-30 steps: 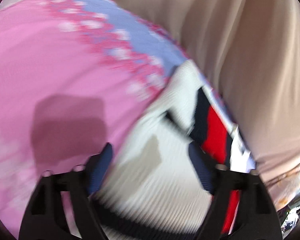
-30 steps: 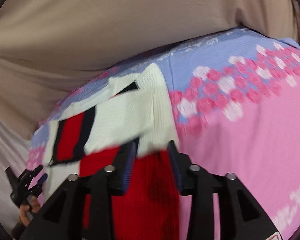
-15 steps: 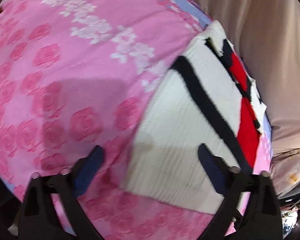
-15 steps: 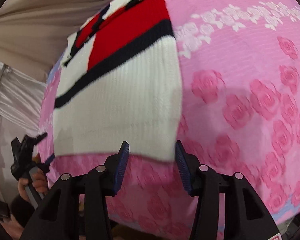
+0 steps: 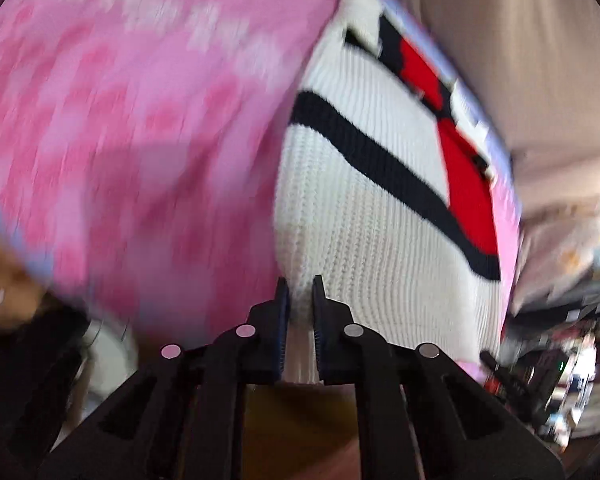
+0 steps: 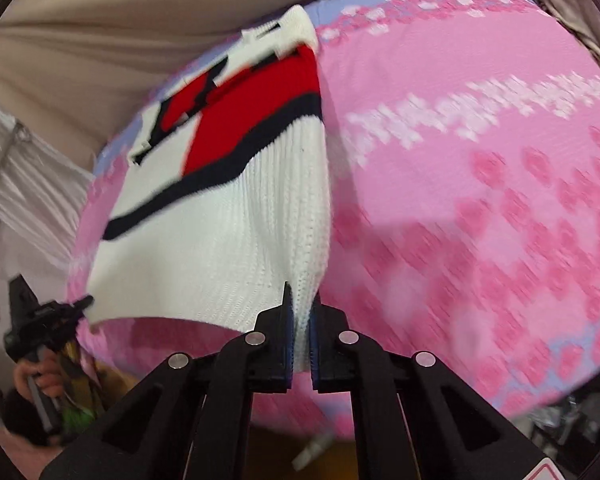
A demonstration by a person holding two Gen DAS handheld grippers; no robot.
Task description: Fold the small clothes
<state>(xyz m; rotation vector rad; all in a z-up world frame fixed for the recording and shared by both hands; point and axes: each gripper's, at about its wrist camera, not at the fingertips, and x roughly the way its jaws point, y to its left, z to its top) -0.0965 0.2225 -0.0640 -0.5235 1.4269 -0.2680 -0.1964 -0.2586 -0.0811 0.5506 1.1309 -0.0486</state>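
Note:
A small white knit sweater [image 5: 364, 216] with a navy stripe and red panel lies on a pink rose-patterned bedspread [image 5: 120, 140]. My left gripper [image 5: 299, 300] is shut on the sweater's near left hem corner. My right gripper [image 6: 299, 314] is shut on the near right hem corner of the sweater [image 6: 220, 232], whose hem is lifted off the bedspread [image 6: 480, 200]. In the right wrist view the left gripper [image 6: 44, 320] shows at the sweater's other corner, held by a hand.
A beige curtain or wall [image 6: 100, 20] rises behind the bed. The bedspread's near edge [image 6: 560, 368] falls off just in front of my right gripper. Cluttered shelves [image 5: 560, 340] stand at the right of the left wrist view.
Both grippers were open over the sweater's hem half a second ago. They have now closed on its two near corners and the hem has lifted.

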